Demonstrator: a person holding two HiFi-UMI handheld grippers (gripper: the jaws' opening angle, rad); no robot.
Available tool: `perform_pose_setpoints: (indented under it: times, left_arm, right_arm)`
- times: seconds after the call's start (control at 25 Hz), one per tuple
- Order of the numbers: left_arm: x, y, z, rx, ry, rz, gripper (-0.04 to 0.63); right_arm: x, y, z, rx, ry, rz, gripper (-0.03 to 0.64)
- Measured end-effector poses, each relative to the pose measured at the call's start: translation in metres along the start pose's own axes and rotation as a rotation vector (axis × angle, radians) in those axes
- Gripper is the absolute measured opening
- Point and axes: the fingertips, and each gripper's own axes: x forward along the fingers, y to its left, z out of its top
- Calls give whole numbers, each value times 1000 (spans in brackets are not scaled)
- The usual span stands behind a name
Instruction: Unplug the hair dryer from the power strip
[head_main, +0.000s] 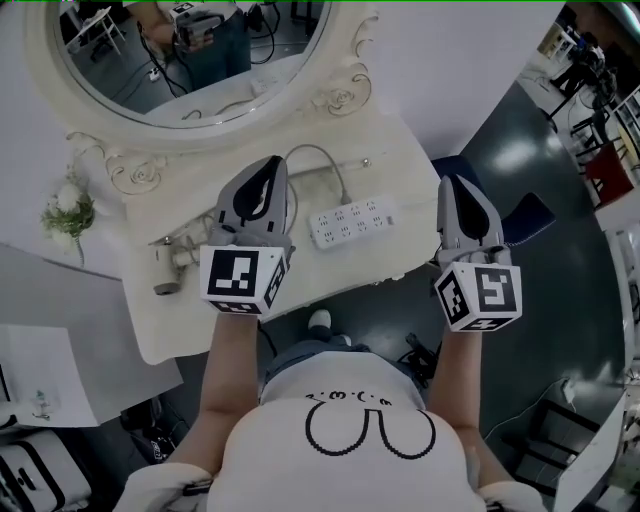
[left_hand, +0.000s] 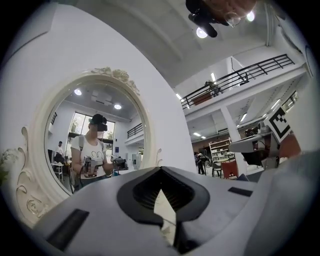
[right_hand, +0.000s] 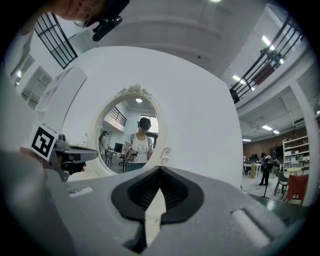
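Your left gripper (head_main: 264, 178) and right gripper (head_main: 456, 192) hang shut and empty. The power strip (head_main: 352, 222) lies near the dressing table's (head_main: 395, 150) front edge, and the hair dryer (head_main: 168, 262) lies towards its left front corner. Each gripper view shows the jaws together on nothing, facing the mirror (left_hand: 90, 150).

A cream worktop (head_main: 185, 325) is seen, backed by an ornate oval mirror (head_main: 200, 60). A white power strip (head_main: 355, 222) is laid flat near its middle. A pale hair dryer (head_main: 168, 262) is laid towards the left end. A thin cord (head_main: 335, 165) is looped on the surface behind the strip.
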Motion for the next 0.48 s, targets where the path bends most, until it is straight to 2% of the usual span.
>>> perform_pose_setpoints:
  times: [0.2,0.48]
  left_arm:
    - [6,-2,12,8,-34,4,-2]
    - [12,-4,15,10,-37,1,-2]
  right_arm:
    - [-2,-3,9,-12,-25,-4,-2]
    - [1,-8,10,-23,-17,-7,-2]
